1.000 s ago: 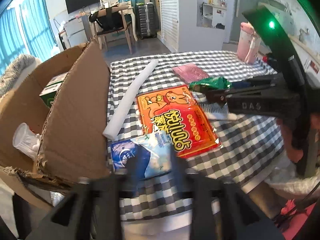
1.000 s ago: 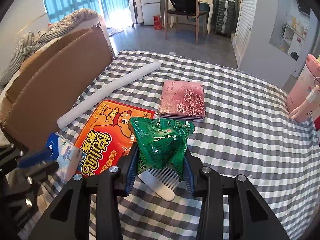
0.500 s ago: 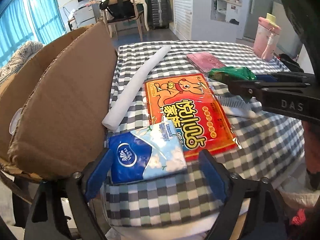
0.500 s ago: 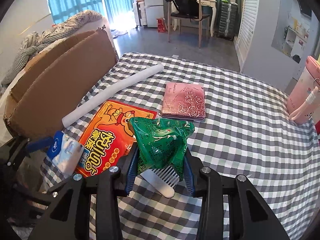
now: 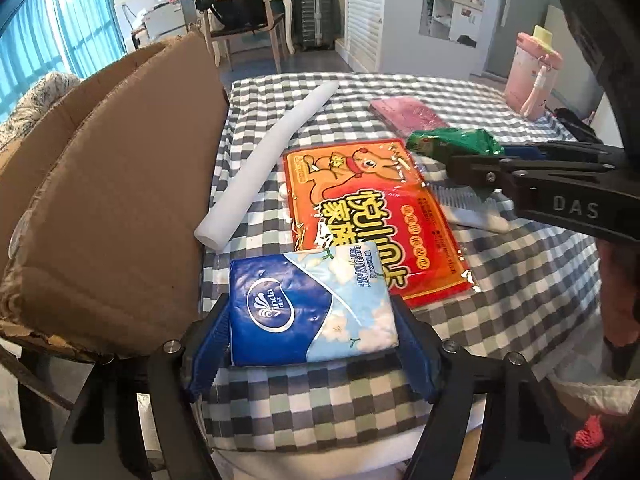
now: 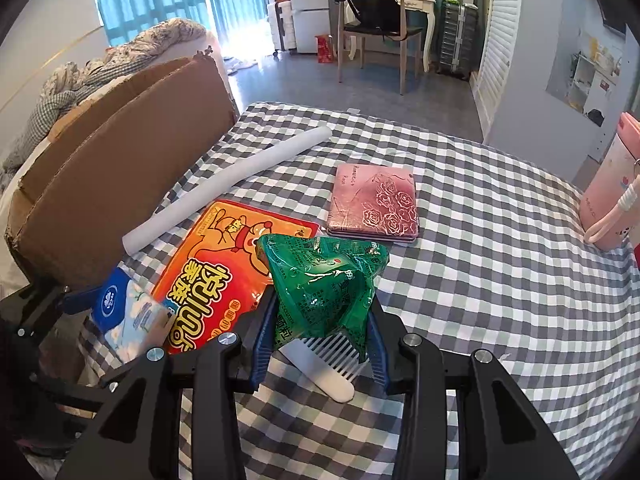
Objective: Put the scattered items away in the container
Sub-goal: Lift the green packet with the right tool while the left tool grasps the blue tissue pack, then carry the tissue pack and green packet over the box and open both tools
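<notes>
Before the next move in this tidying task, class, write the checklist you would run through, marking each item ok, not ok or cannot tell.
1. Left gripper pads flank the tissue pack; jaws have just been closing: ok.
2. Firm squeeze on the tissue pack: cannot tell.
3. Right gripper clamps the green packet: ok.
4. White comb lies under the packet, not caught: cannot tell.
5. Cardboard box stands open beside the table: ok.
6. Tissue pack overlaps the orange packet, risking drag: not ok.

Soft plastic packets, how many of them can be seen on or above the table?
3. The blue tissue pack sits at the near edge between the left gripper pads. The orange packet lies flat mid-table. The green packet is in the right gripper. The cardboard box may hide more.
</notes>
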Tool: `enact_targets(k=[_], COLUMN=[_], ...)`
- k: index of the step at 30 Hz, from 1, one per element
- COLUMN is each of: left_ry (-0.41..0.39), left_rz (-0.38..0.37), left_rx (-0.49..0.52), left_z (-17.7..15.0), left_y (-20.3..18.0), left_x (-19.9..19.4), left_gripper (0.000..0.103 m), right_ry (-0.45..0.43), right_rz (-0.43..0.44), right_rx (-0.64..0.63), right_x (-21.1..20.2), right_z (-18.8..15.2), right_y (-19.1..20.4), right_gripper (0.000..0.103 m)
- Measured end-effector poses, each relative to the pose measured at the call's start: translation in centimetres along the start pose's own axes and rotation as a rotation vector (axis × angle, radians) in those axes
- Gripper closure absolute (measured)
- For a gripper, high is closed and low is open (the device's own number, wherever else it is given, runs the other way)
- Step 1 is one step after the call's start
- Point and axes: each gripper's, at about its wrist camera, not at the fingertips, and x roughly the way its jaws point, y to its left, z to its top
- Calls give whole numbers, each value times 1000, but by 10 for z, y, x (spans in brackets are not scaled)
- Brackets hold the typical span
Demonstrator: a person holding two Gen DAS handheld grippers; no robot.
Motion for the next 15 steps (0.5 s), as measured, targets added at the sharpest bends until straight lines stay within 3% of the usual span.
enact_targets(k=[6,15], left_ry=[-81,-288], left_rz=[0,34], left_rx=[25,24], left_z=[10,40], left_y=[-6,14], left_x=[-25,-91], left_gripper=[27,27], right_ry=[-27,-153], right_rz=[-8,18], right_rx=[-16,-119], right_x=[-14,-68], right_z=[3,29], right_y=[5,40], right_gripper=[63,63])
